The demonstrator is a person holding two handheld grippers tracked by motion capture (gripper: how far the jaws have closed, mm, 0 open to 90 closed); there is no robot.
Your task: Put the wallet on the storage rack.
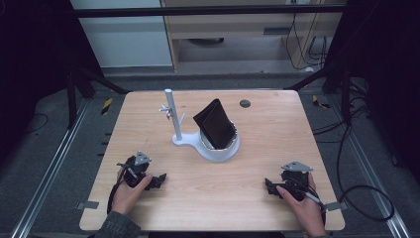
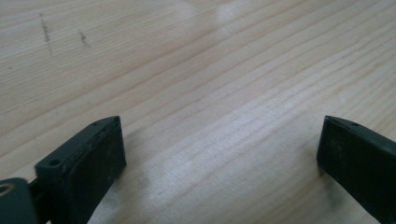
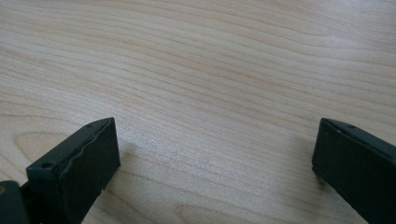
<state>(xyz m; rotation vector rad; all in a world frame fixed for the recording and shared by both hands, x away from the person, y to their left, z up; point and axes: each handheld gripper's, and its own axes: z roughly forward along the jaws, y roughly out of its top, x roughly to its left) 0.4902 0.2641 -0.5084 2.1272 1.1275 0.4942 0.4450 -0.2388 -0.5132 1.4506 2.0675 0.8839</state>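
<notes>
The left gripper (image 1: 159,179) rests on the tabletop (image 1: 257,148) at the near left, held in the person's left hand (image 1: 128,194). Its jaws stand wide apart with bare wood between them, as the left gripper view confirms (image 2: 219,154). The right gripper (image 1: 269,187) rests on the tabletop at the near right, held in the right hand (image 1: 303,206). Its jaws are likewise spread wide and hold nothing, with only wood grain between them in the right gripper view (image 3: 215,154). The two grippers lie well apart, their jaws pointing toward each other across the near centre.

A black pouch (image 1: 214,124) stands tilted in a white bowl (image 1: 220,151) at the middle of the tabletop, far from both grippers. The pouch leans left, its lower end inside the bowl. A white stand (image 1: 173,116) with an upright post rises just left of the bowl, its base touching or joined to the bowl; which cannot be told. A small dark disc (image 1: 244,103) lies on the tabletop near the far edge, right of the pouch.
</notes>
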